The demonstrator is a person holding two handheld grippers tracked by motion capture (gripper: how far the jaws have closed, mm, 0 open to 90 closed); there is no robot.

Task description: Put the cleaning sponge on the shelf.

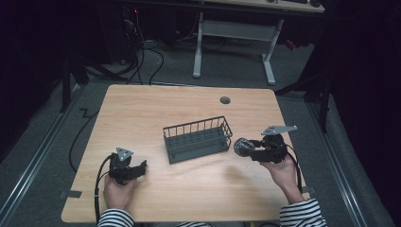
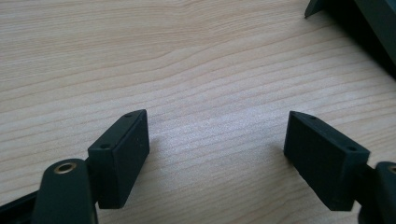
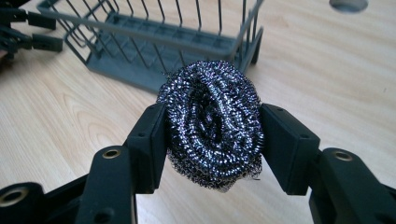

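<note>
The right gripper [image 3: 212, 140] pinches a steel scouring pad [image 3: 212, 128] between its jaws, just off the wire basket's [image 1: 197, 138] right end above the table [image 1: 189, 189]. The left gripper [image 2: 217, 154], jaws spread wide and empty, sits low over bare wood. No writing is legible.

- table [image 1: 189, 189]: light wood with a wavy grain
- basket [image 1: 197, 138] mid-table: dark grey wire
- scourer [image 3: 212, 123] on the right: shiny silvery steel, dark in the coils, little purple glints
- both grippers, left [image 1: 140, 169] and right [image 1: 246, 147]: black, each with a grey plate on top
- sleeves [image 1: 301, 215] at the near edge: black and white stripes
- round plug [image 1: 225, 100] at the far side: grey
</note>
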